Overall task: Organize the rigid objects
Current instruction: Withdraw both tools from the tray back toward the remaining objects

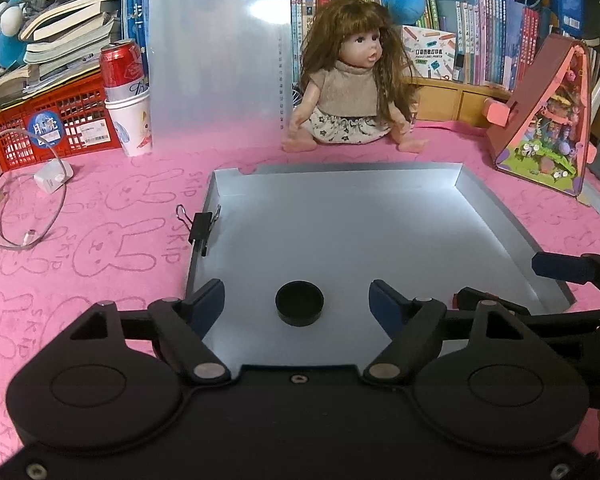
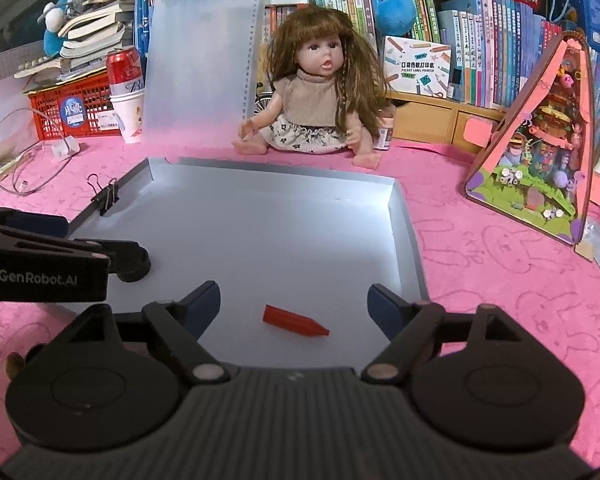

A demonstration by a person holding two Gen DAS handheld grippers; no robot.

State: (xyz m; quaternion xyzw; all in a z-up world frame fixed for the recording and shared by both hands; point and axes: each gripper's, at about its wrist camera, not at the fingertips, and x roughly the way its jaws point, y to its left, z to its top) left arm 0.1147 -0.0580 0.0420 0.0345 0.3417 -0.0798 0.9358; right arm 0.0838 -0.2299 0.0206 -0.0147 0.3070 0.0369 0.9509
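With both tools poised over the grey tray (image 1: 496,216), we start at the left wrist view: the left gripper (image 1: 296,300) has its jaws spread wide and nothing in them, and the black cap (image 1: 299,304) sits flat on the tray floor right between the blue pads, near the front edge, lined up so the jaws could close straight onto it. A binder clip (image 1: 199,229) grips the tray's left wall, probably pinning it in shape. Off to the right the other tool pokes into frame. Over to the right wrist view now: the right gripper (image 2: 294,300) is just as wide open and empty-handed, and the red pointed piece (image 2: 294,321) lies on its side on the tray floor, slightly angled, just ahead of and between the pads. The left tool reaches in from the left with the black cap beneath its tip. Doll (image 2: 318,88), clipboard (image 2: 204,60) and toy house (image 2: 540,132) stand well behind on the pink table (image 2: 500,272), out of play
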